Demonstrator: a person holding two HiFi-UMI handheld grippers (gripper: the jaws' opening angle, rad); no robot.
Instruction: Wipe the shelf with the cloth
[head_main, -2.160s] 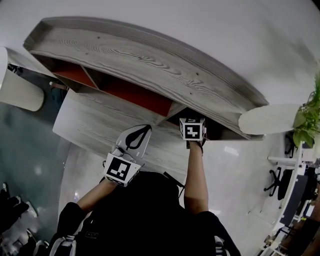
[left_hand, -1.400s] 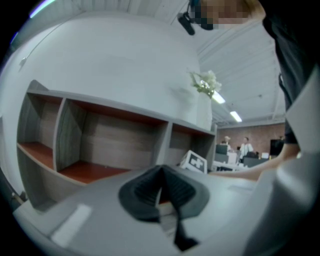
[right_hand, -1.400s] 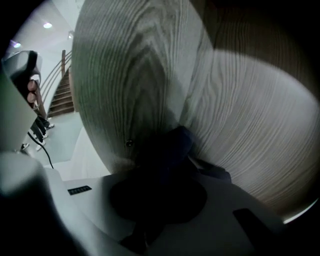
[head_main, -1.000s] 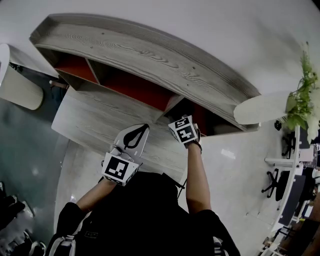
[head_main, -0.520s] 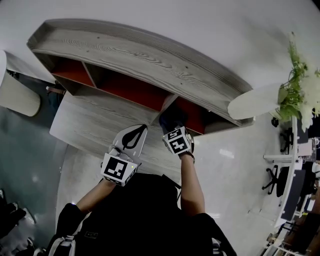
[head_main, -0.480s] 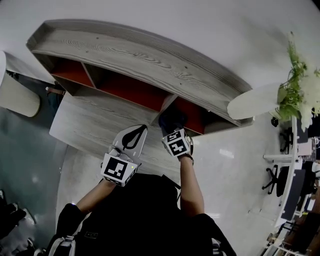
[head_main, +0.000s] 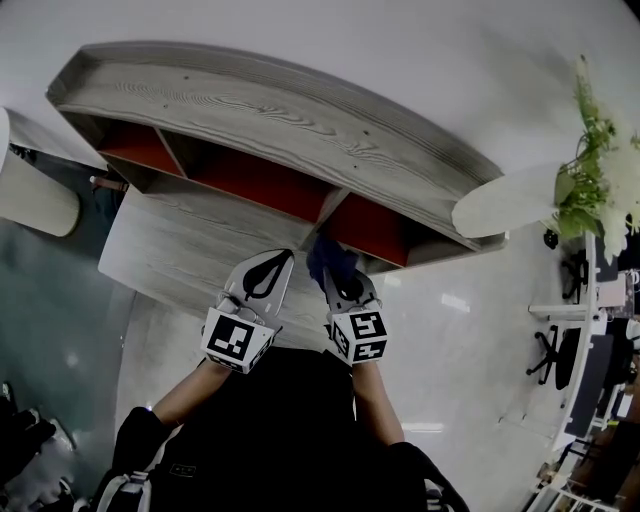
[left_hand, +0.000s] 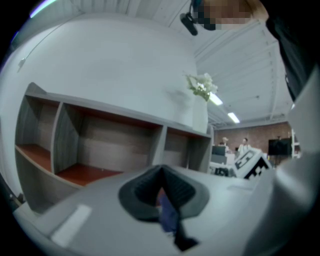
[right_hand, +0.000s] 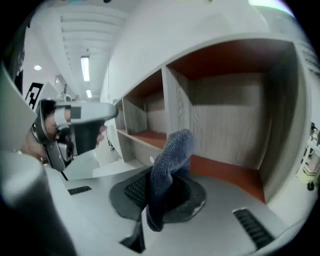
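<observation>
Looking down in the head view, the shelf shows 3 red-floored compartments. The right gripper is just in front of the divider between the middle and right ones, and the blue cloth is bunched at its tip, outside the shelf and apparently not touching it. The left gripper hovers just beside it over the worktop. In the left gripper view its jaws are pressed together; a thin bluish sliver at the seam is something I cannot identify. In the right gripper view the jaws pinch the cloth near its middle, so a folded hump stands ahead of them and a tail hangs below, with the right compartment open ahead. The step in hand looks like bringing the cloth in for a wiping stroke. To do it well, I would press the hump flat onto the red floor and hold the pinch firm so the cloth does not drag out. The sweep should run from back wall to front edge, with the hard jaws off the wood and the left gripper clear of the opening.
</observation>
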